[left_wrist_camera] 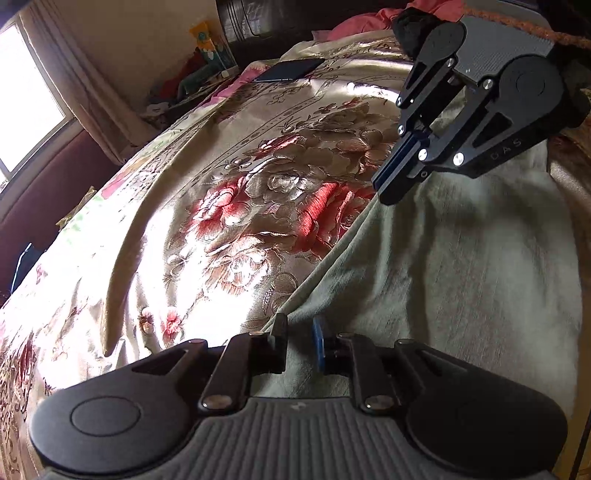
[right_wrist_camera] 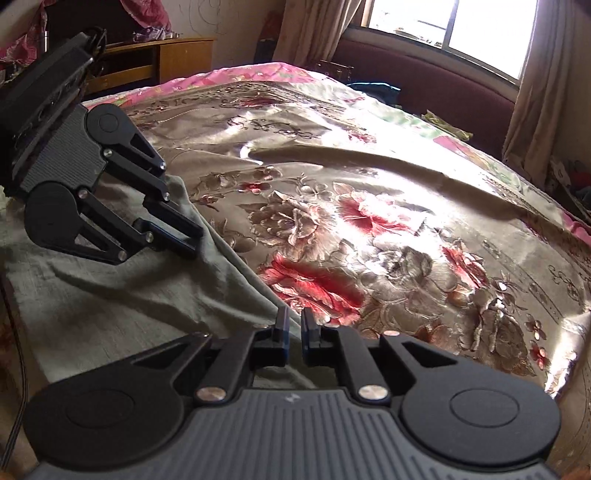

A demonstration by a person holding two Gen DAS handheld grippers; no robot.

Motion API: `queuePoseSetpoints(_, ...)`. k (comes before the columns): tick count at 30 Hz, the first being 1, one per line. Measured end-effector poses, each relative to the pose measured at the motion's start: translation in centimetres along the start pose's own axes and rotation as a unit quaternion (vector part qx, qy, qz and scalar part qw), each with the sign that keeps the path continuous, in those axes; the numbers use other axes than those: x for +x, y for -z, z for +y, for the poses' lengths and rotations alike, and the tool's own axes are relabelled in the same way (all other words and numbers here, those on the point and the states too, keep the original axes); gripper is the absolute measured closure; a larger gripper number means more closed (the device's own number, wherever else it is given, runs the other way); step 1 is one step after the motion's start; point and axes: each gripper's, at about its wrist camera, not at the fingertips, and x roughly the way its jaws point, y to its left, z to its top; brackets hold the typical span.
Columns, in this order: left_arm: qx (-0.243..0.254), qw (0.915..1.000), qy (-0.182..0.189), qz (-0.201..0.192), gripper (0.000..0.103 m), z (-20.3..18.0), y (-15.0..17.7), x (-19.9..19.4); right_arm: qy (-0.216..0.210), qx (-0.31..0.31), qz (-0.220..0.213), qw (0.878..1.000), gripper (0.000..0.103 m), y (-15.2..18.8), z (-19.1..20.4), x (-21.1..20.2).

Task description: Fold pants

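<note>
Pale grey-green pants (left_wrist_camera: 461,258) lie spread flat on a shiny floral bedspread (left_wrist_camera: 229,206), their long edge running diagonally across it. My left gripper (left_wrist_camera: 298,326) sits low over that edge, jaws a little apart, with cloth below them but nothing pinched. My right gripper (left_wrist_camera: 388,192) hovers further along the same edge, pointing down at it. In the right wrist view the right gripper (right_wrist_camera: 293,321) shows a narrow gap between its fingers, over the edge of the pants (right_wrist_camera: 110,295). The left gripper (right_wrist_camera: 192,240) is at the left, just above the cloth.
A dark flat phone (left_wrist_camera: 290,70) lies at the far end of the bed, near crumpled pink cloth (left_wrist_camera: 369,18). A dark red padded bench (right_wrist_camera: 424,81) runs under the window (right_wrist_camera: 454,26), and a wooden desk (right_wrist_camera: 159,59) stands behind the bed.
</note>
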Motion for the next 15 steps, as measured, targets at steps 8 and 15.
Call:
queuePoseSetpoints(8, 0.032, 0.9993, 0.010, 0.019, 0.044, 0.8, 0.7, 0.8, -0.055, -0.042, 0.044, 0.997, 0.082, -1.8, 1.2, 4.3)
queuePoseSetpoints(15, 0.032, 0.9992, 0.001, 0.024, 0.080, 0.7, 1.0, 0.6, -0.049, -0.045, 0.069, 0.995, 0.099, -2.3, 1.7, 4.3)
